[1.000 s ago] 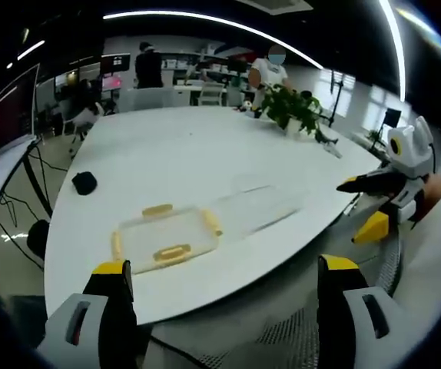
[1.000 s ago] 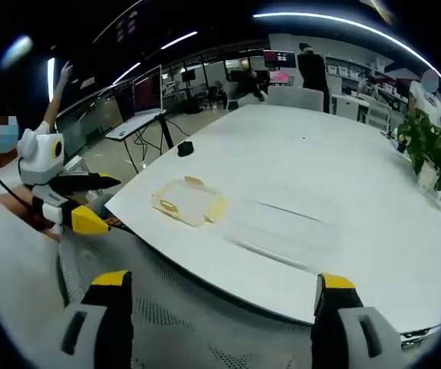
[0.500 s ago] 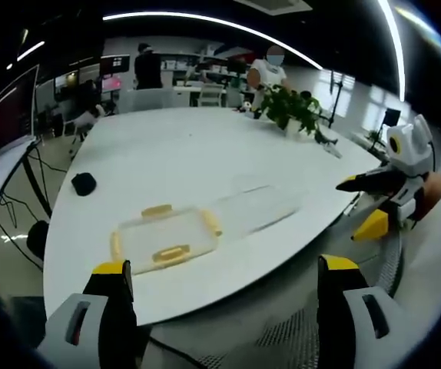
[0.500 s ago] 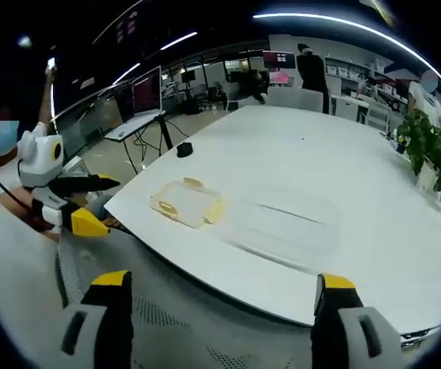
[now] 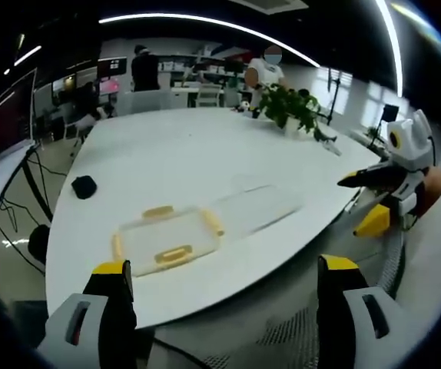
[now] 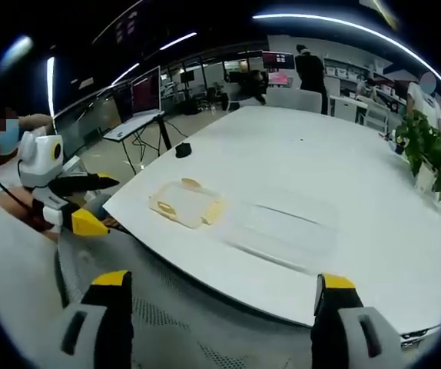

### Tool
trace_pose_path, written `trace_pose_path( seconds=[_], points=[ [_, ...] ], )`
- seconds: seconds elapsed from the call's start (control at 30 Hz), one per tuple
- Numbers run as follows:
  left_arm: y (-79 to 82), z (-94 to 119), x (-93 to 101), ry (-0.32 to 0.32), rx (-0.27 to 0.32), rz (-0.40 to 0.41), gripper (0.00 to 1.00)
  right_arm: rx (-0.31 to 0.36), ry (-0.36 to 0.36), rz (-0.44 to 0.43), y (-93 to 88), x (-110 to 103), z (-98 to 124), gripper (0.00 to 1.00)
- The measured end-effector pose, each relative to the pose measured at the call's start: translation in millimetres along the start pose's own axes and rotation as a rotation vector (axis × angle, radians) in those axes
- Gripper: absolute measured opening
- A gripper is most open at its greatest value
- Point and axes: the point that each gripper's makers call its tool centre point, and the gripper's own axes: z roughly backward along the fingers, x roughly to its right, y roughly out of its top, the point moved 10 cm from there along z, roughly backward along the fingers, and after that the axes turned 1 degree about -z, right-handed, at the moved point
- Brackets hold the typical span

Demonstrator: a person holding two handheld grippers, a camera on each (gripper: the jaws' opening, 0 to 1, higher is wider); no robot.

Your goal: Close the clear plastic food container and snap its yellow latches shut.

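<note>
We see the clear food container (image 5: 168,240) lying open near the front edge of the white table (image 5: 190,154), towards its left corner as the left gripper view frames it. The shallow part rimmed with yellow latches (image 5: 173,253) sits nearest that corner; the clear part (image 5: 255,209) lies flat just beside it, further along the same edge. In the right gripper view the container (image 6: 186,204) lies by the near-left edge of the table (image 6: 320,169), its clear part (image 6: 286,231) to the right.

The left gripper (image 5: 224,307) hangs off the table's edge with its jaws spread wide and nothing between them; the right gripper (image 6: 220,315) is likewise spread and empty. Each appears in the other's view: the right gripper (image 5: 374,201) beyond the right-hand edge, the left gripper (image 6: 78,201) off the left-hand edge.

Against the pictures of a second ago, little has changed: both views have shifted only slightly, the container lies as it did, and neither gripper has closed in. We judge the task not yet begun; the two halves remain to be brought together before any latch can be snapped. A dark mouse (image 5: 83,186) and a potted plant (image 5: 293,108) stand well apart from the work
</note>
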Motion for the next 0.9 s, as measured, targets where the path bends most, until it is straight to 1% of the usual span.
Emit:
trace_pose_path(
  seconds=[0.13,0.27,0.33,0.37,0.43,0.47,0.5,0.57,0.6,0.67,0.77,0.83,0.9],
  points=[
    [-2.1,-0.8,-2.5,0.001,-0.006,0.003,0.99,0.001,-0.005,0.004,-0.3,0.4,0.2,0.99],
    [-1.0,-2.1,-5.6,0.002,-0.005,0.004,0.99,0.004,-0.009,-0.001,1.0,1.1,-0.7,0.99],
    [-0.1,-3.7,-4.1,-0.035,-0.006,0.022,0.99,0.005,-0.016,-0.01,0.5,1.6,-0.8,0.99],
    [2.3,-4.1,-2.8,-0.046,0.018,0.028,0.99,0.01,-0.025,-0.02,-0.1,1.9,-1.4,0.99],
    [4.6,-3.9,-2.6,-0.04,0.027,0.012,0.99,-0.003,-0.01,-0.019,-0.8,0.8,-1.2,0.99],
    [5.6,-4.5,-3.2,-0.028,-0.003,-0.018,0.99,0.0,-0.012,-0.026,-1.4,1.7,-0.3,0.99],
    [5.0,-4.3,-6.1,0.001,-0.035,-0.037,0.99,0.005,-0.005,-0.04,-2.2,3.0,0.1,0.99],
    [6.7,-5.7,-5.3,-0.024,-0.003,0.001,0.99,0.004,0.011,-0.063,-2.1,4.1,0.2,0.99],
    [5.8,-5.5,-5.9,-0.024,-0.012,0.017,0.99,0.008,0.008,-0.057,-1.2,4.8,0.6,0.99],
    [4.7,-5.1,-6.0,-0.027,-0.028,-0.007,0.99,0.01,0.003,-0.055,1.0,5.8,0.2,0.99],
    [5.4,-2.8,-8.1,-0.019,-0.02,-0.008,0.99,0.019,-0.004,-0.035,6.4,4.2,-0.8,0.99],
    [6.9,-1.8,-10.3,-0.017,-0.007,-0.002,0.99,0.03,-0.002,-0.01,10.0,2.3,-0.9,0.97],
    [9.4,-0.7,-11.8,-0.02,0.006,-0.008,0.99,0.038,-0.011,0.038,13.0,2.0,-1.8,0.97]
  ],
)
